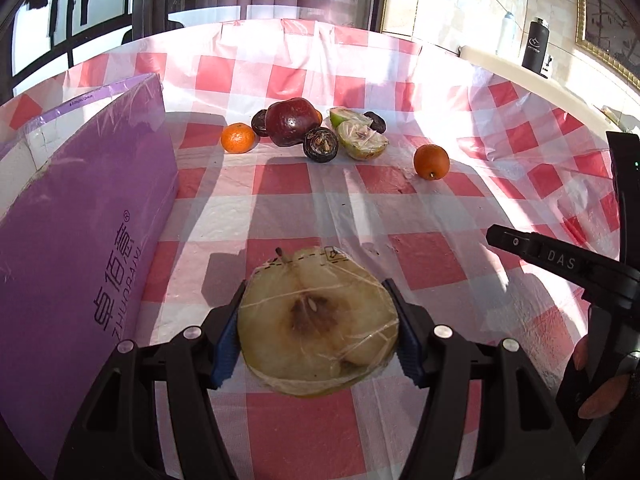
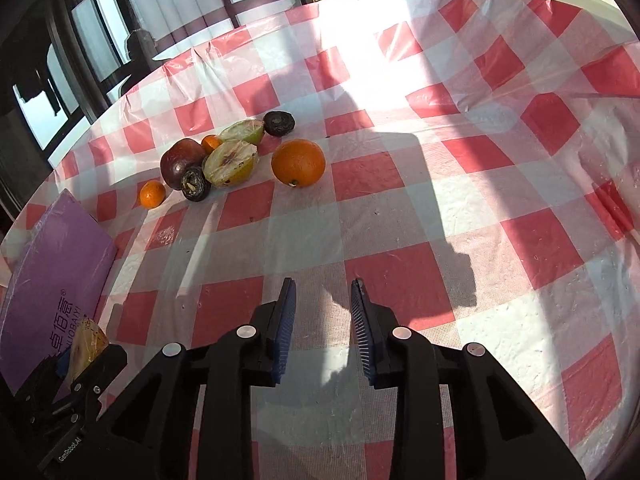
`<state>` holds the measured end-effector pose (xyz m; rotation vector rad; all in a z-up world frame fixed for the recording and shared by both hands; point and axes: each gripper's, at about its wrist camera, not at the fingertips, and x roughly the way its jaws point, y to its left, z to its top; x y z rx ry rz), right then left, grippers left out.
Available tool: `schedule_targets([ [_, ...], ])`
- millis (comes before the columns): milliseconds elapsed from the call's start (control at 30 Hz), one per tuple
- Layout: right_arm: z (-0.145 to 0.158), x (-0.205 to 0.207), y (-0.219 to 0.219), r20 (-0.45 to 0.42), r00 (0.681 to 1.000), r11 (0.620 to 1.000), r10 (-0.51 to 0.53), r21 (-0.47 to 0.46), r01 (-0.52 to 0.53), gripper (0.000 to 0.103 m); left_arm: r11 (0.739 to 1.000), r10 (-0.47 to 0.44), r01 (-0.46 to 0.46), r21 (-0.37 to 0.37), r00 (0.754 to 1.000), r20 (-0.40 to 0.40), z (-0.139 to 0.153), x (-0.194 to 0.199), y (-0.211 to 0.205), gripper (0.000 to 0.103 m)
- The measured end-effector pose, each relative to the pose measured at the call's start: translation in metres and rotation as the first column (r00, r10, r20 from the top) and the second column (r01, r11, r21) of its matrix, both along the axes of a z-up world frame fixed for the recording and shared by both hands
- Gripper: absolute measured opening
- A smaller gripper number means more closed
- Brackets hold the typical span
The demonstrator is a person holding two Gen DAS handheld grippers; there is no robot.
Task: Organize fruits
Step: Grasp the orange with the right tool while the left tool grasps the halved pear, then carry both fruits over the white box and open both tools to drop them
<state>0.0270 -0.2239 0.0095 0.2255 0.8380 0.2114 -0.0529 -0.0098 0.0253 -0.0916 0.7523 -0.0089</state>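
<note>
Item held: one halved pear wrapped in cling film [image 1: 318,322], cut face up, stem end pointing away from the camera; gripped across its width between the blue pads of the left claw [image 1: 318,330], above the checked tabletop [image 1: 420,208]. Right claw [image 2: 323,330]: jaws parted, nothing between them, over bare cloth, pointing toward the heap. Remaining stock, grouped at the far side of the tabletop, well ahead of both claws: dark red apple [image 1: 291,121]; two wrapped green fruit halves [image 1: 362,140], one behind the other; three dark round fruits, the nearest [image 1: 320,144] cut open; small mandarin [image 1: 238,138] at the left end, a second mostly hidden behind the apple; larger orange [image 2: 298,162], lying apart at the right end. The orange appears nearest the right claw, slightly left of its line; judged the likeliest next pick for that hand. Containers: none with visible contents. A purple film-wrapped box [image 1: 80,240] stands closed, just left of the held pear; whether it is the destination cannot be told.
</note>
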Motion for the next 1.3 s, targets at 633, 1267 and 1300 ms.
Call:
schedule_targets([
  [633, 0.023, 0.077, 0.065, 0.03, 0.996, 0.986, 0.079, -0.15, -0.074, 0.045, 0.997, 0.065, -0.053, -0.053, 0.966, 0.252, 0.112, -0.078, 0.082, 0.064],
  [1267, 0.119, -0.092, 0.311, 0.094, 0.696, 0.689, 0.711, -0.291, -0.664, 0.045, 0.947, 0.267, -0.255, 0.194, 0.963, -0.043, 0.099, -0.069, 0.235, 0.064],
  [1300, 0.114, -0.092, 0.32, 0.039, 0.68, 0.657, 0.732, -0.304, -0.69, 0.045, 0.948, 0.252, -0.229, 0.221, 0.964, -0.082, 0.097, -0.062, 0.24, 0.064],
])
